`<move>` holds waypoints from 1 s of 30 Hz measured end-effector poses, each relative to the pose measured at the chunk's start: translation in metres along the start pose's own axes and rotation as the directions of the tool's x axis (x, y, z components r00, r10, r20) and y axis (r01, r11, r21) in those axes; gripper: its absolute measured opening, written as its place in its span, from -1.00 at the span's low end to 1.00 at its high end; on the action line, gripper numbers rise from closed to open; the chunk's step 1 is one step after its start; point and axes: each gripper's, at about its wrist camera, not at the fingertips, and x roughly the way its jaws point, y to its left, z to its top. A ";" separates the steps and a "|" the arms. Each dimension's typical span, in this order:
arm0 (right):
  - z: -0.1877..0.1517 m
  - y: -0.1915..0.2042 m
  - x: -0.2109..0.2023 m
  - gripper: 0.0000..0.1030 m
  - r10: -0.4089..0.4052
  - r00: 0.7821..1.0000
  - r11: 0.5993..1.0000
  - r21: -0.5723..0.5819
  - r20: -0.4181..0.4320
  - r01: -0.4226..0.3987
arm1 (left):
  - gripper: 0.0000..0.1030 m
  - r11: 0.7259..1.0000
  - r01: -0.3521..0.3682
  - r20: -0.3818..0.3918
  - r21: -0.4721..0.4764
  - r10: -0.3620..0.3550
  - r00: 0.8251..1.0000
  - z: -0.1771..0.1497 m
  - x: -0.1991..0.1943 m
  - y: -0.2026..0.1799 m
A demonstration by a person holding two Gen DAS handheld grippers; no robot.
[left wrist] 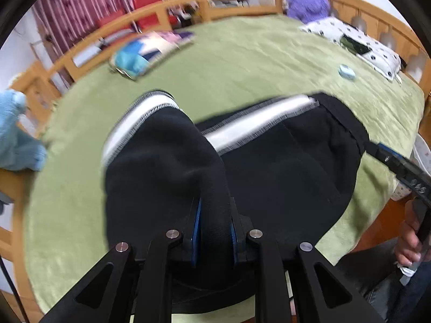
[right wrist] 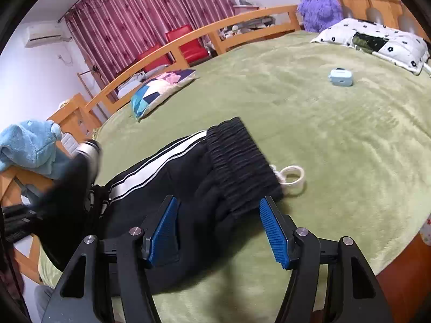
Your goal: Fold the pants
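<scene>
Black pants [right wrist: 188, 172] with white side stripes lie on the green bed cover [right wrist: 323, 123]. Their ribbed waistband [right wrist: 239, 161] points to the far right, with a white drawstring loop [right wrist: 292, 177] beside it. My left gripper [left wrist: 214, 215] is shut on a lifted fold of the pants [left wrist: 167, 167] and holds the leg end over the rest of the pants [left wrist: 282, 161]. My right gripper [right wrist: 219, 210] is open, its blue pads [right wrist: 274, 231] on either side of the waist end, just above the fabric. The right gripper also shows at the right edge of the left wrist view [left wrist: 398, 167].
A patterned pillow [right wrist: 161, 88] lies at the far left of the bed. A small light-blue case [right wrist: 340, 76] and a white spotted pillow [right wrist: 377, 40] lie at the far right. A purple plush toy [right wrist: 319, 8] sits at the wooden headboard. A blue towel [right wrist: 29, 145] hangs at the left.
</scene>
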 end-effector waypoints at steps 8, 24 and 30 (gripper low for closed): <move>-0.001 0.030 0.001 0.22 0.060 0.998 0.997 -0.056 -0.028 -0.061 | 0.15 0.985 0.166 0.037 -0.052 -0.164 0.986 -0.018 -0.018 0.014; -0.030 0.162 0.063 0.22 0.198 0.953 0.961 -0.148 -0.229 -0.235 | 0.26 0.954 0.055 0.133 -0.295 -0.016 0.991 -0.080 -0.008 0.170; -0.048 0.179 0.126 0.19 0.260 0.894 0.962 0.018 -0.365 -0.272 | 0.26 0.900 0.162 0.150 -0.405 -0.109 0.983 -0.093 0.017 0.201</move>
